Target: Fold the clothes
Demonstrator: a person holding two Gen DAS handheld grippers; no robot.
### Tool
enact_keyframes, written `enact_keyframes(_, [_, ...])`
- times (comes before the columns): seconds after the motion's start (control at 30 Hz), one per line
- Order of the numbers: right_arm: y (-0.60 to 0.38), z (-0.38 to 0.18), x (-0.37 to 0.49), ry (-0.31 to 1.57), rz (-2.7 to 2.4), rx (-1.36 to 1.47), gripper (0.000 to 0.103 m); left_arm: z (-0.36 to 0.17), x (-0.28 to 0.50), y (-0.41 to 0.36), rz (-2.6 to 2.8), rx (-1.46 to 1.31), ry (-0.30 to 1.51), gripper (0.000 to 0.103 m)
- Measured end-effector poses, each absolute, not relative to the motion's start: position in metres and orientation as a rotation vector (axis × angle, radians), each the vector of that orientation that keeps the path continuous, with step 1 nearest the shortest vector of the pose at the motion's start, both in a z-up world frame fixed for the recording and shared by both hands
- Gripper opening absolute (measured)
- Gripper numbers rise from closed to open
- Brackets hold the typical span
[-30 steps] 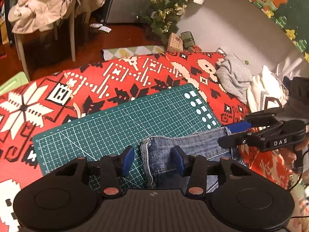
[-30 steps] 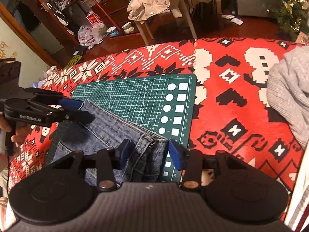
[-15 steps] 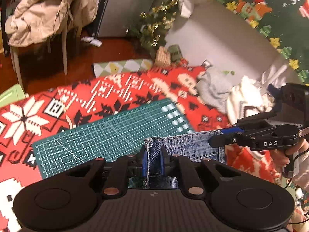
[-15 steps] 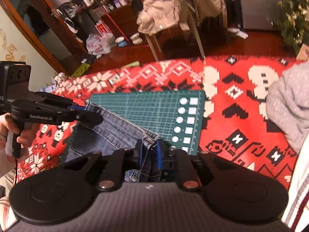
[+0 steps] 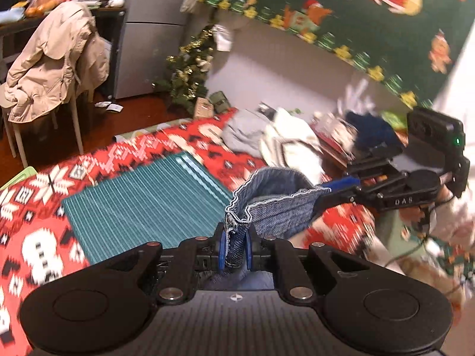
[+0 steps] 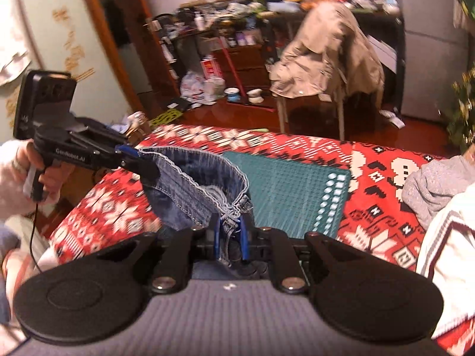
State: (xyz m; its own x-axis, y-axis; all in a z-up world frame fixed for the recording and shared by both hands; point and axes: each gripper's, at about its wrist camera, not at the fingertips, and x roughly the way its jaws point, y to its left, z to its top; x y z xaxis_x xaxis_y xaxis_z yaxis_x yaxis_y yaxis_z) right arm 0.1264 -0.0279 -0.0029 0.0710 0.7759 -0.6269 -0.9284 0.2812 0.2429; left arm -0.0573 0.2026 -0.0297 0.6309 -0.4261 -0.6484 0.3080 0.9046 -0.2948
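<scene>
Blue denim jeans [image 5: 279, 207] hang lifted above the green gridded cutting mat [image 5: 148, 198]. Left gripper [image 5: 234, 250] pinches one waistband corner, right gripper [image 6: 230, 237] the other; both just clamped shut.

Showed a dark red-brown floor [image 6: 311, 115] under warm indoor light. Had a beige coat [image 6: 323, 56] draped over a chair at upper centre, cluttered shelves [image 6: 213, 26] behind, a grey fridge [image 5: 148, 47] and a small tinselled tree [image 5: 190, 74].
</scene>
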Motion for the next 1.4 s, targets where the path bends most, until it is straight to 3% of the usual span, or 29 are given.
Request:
enact_keyframes(0.27, [-0.079, -0.048, 0.021, 0.778, 1.359, -0.421, 0.018, -0.083, -0.146, 0.159, -0.418, -0.031, 0.893, 0.022])
enact_keyframes(0.4, [-0.088, -0.080, -0.007, 0.805, 1.362, -0.504, 0.026, -0.118, -0.165, 0.150, -0.379, 0.025, 0.975, 0.034])
enact_keyframes(0.57, [-0.100, -0.093, -0.013, 0.861, 1.368, -0.499, 0.026, -0.136, -0.178, 0.161, -0.332, -0.029, 1.021, 0.034])
enact_keyframes(0.8, [-0.119, -0.081, 0.033, 0.925, 1.270, -0.260, 0.028, -0.123, -0.163, 0.217, -0.242, -0.355, 0.917, 0.039])
enact_keyframes(1.07, [-0.110, -0.105, 0.093, 1.039, 1.142, 0.036, 0.031, -0.152, -0.108, 0.256, -0.162, -0.735, 0.873, 0.040])
enact_keyframes(1.4, [-0.112, -0.159, 0.151, 1.131, 0.984, 0.379, 0.034, -0.172, -0.079, 0.260, -0.172, -0.810, 0.900, 0.038])
